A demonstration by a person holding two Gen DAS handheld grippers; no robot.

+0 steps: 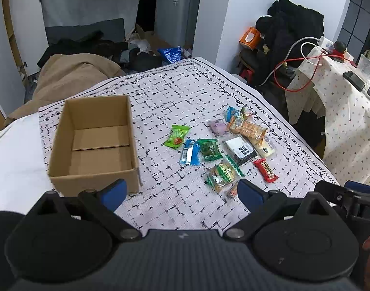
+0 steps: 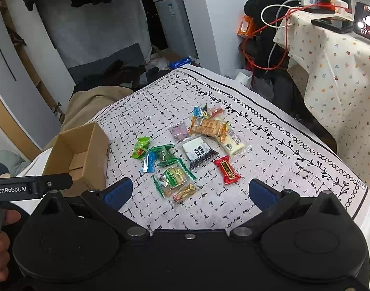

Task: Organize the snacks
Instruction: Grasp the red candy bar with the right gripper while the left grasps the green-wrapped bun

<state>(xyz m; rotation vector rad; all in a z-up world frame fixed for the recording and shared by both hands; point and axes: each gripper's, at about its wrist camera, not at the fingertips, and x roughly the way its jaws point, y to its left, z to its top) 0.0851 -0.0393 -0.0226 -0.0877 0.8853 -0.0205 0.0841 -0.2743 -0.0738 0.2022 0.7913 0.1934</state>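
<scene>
On the patterned tablecloth (image 1: 175,92), an open cardboard box (image 1: 95,143) at left, a cluster of snack packets (image 1: 223,148) loose to its right, red packet (image 2: 227,170) nearest the right gripper (image 2: 189,192), left gripper (image 1: 182,191) near the box, both with fingers spread wide, holding nothing.

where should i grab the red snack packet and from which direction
Grip the red packet across its narrow middle, coming straight down from above. It lies flat on the tablecloth, apart from the other snacks, so both long edges are free; its crimped ends look too thin. The right gripper, open, seems nearest.
</scene>
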